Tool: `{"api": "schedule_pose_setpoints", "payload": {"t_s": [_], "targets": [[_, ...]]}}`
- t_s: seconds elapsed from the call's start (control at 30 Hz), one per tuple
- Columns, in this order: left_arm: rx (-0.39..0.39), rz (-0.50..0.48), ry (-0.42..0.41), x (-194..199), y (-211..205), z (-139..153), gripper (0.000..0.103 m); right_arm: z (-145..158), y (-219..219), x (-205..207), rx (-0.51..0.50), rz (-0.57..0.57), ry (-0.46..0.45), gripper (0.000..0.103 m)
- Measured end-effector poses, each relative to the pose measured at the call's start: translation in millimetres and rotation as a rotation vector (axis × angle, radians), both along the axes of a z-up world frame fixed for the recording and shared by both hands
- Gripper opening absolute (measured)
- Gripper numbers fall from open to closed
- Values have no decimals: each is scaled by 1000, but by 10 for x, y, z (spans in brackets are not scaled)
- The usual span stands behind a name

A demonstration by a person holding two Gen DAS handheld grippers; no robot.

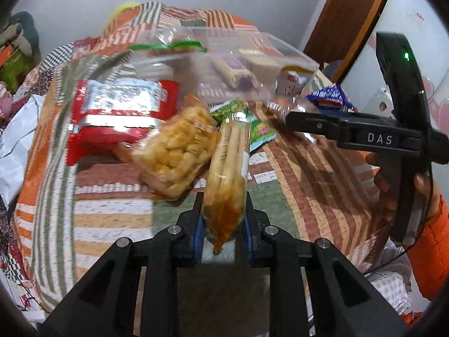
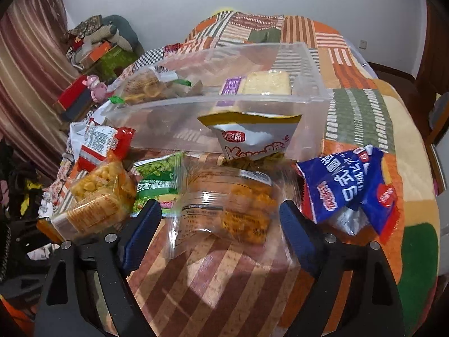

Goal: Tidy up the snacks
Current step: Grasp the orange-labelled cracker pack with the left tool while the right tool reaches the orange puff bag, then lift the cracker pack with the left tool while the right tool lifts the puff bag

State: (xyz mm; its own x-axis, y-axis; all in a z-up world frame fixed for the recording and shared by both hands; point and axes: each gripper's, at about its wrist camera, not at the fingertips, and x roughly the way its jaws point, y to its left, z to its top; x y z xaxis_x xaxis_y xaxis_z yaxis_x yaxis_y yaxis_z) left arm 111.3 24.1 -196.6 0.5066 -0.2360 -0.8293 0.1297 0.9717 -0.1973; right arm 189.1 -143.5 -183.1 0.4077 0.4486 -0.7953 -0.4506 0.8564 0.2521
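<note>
Through the left wrist camera we saw our left gripper [image 1: 223, 216] clamped on the lower end of a long clear packet of breadsticks [image 1: 228, 168], which stood tilted away from us, lifted above the patchwork quilt [image 1: 308, 168]. Just left of it lay a clear bag of yellow puffed snacks [image 1: 174, 151], and beyond that a red packet [image 1: 112, 112]. A green packet [image 1: 238, 115] peeked out behind the breadsticks. Farther back sat the clear plastic bin [image 1: 280, 53] with a few snacks already inside — much of it was blurred. The right gripper [image 1: 297, 122] reached in from the right, its tips near the bin's front corner.

Through the right wrist camera our right gripper [image 2: 220, 219] was spread wide, its blue pads either side of a clear pack of orange snacks [image 2: 227, 205] lying on the quilt [image 2: 224, 280] — not pressing it as far as we could tell. A blue packet [image 2: 348, 188] lay just to the right, and a white-and-yellow pouch [image 2: 252, 137] leaned against the bin's [image 2: 174, 106] front wall.
</note>
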Motion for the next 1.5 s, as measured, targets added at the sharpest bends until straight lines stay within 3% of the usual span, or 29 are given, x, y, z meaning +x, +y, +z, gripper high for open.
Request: {"api": "schedule_pose_setpoints", "payload": {"t_s": [0.1, 0.23, 0.27, 0.47, 0.53, 0.73, 1.0, 1.5], "targets": [[0, -1, -2, 57, -26, -35, 26, -42, -9, 33, 7, 0, 1, 88], [-24, -7, -6, 109, -60, -36, 50, -41, -47, 31, 28, -9, -3, 88], [-22, -8, -9, 119, -78, -36, 52, -39, -49, 31, 28, -9, -5, 87], [-1, 8, -21, 215, -140, -71, 51, 15, -31, -57, 6, 0, -62, 71], [11, 15, -29, 251, -151, -77, 40, 43, -39, -70, 12, 4, -72, 65], [31, 27, -45, 267, -167, -70, 37, 174, -85, -106, 22, 7, -114, 46], [31, 45, -123, 166, -141, 230, 36, 354, -195, -192, 86, -4, -157, 39], [30, 69, -283, 270, -85, 913, 36, 962, -294, -298, 183, -15, -312, 38]]}}
